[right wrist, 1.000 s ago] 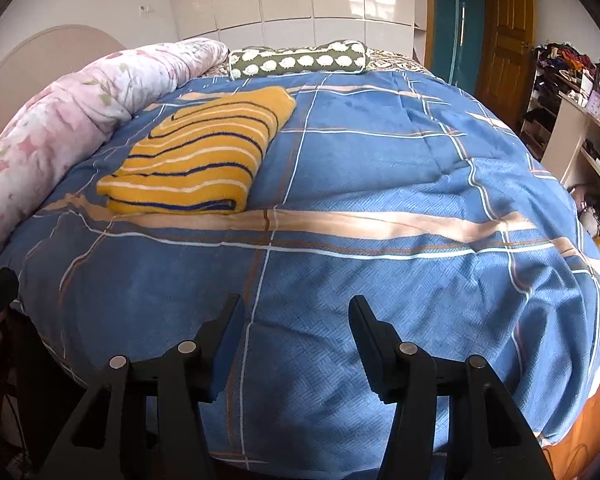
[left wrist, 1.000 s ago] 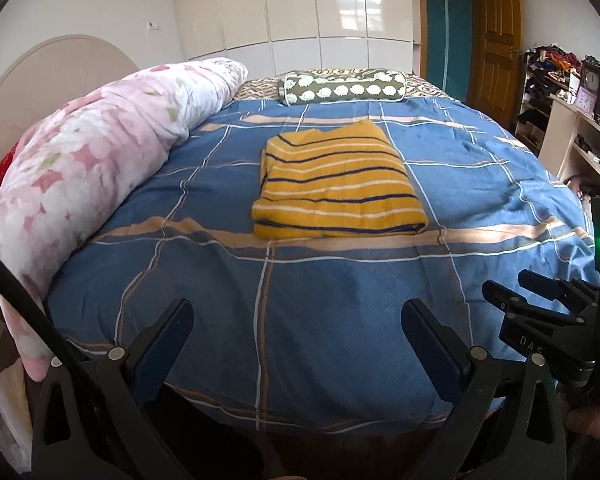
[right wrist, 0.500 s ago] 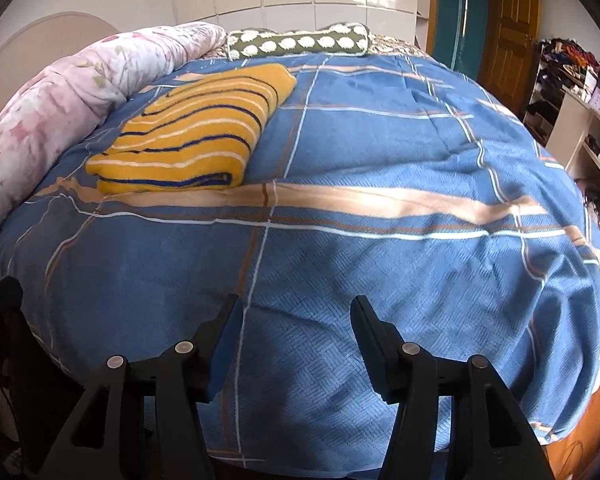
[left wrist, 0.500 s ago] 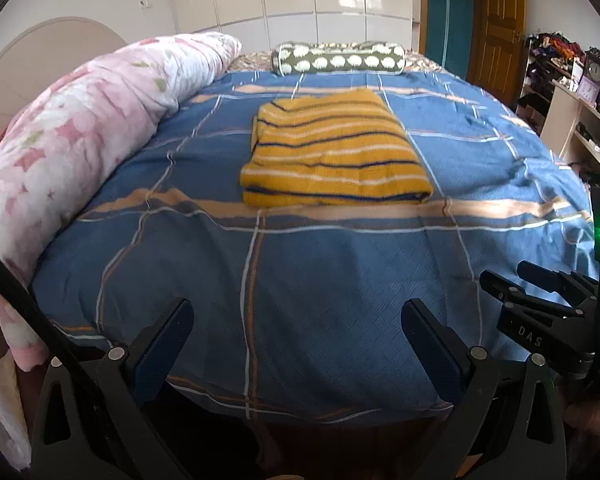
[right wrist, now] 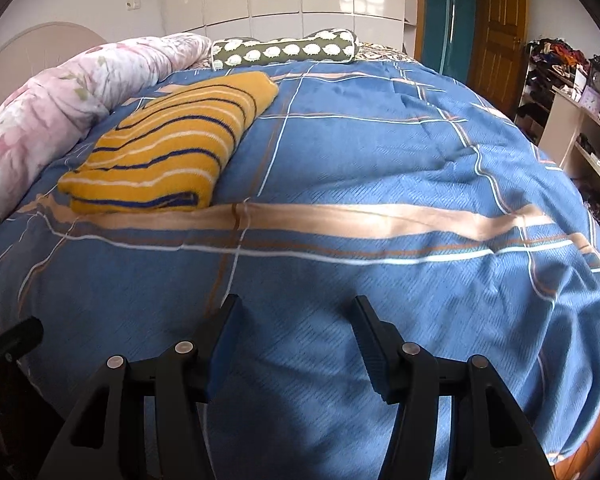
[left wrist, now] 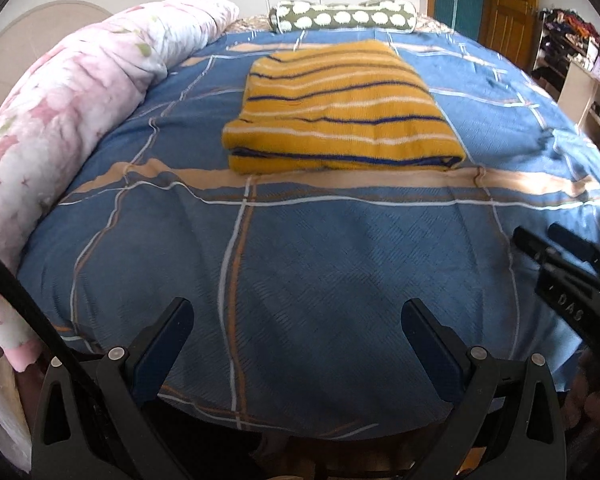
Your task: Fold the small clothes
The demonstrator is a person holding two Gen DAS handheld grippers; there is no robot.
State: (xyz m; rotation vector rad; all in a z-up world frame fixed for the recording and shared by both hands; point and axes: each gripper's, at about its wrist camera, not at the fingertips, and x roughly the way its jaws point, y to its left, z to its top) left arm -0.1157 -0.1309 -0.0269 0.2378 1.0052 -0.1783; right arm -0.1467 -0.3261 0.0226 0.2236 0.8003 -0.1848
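Left wrist view: the sweater [left wrist: 340, 116], mustard with blue and white stripes, lies folded into a flat rectangle in the upper centre of the frame, on the blue plaid cover [left wrist: 340, 264] of the bed. Its thick folded edge faces the camera, just above a tan band in the cover. The left gripper [left wrist: 298, 340] occupies the lower edge of the frame, its fingers spread wide with nothing between them, well apart from the sweater. The right gripper appears at the right edge of this view.

Right wrist view: the same sweater [right wrist: 172, 152] sits in the upper left of the frame. The right gripper [right wrist: 296, 344], at the bottom centre, is also released and empty, its fingers parted above bare cover.

A pink floral quilt [left wrist: 72, 112] is rolled along the left of the frame and a green bolster [left wrist: 344, 16] lies at the top, both off the working area, probably to keep a flat surface free. The neat rectangle suggests that folding of this garment is finished or close to it; both tools hold nothing.
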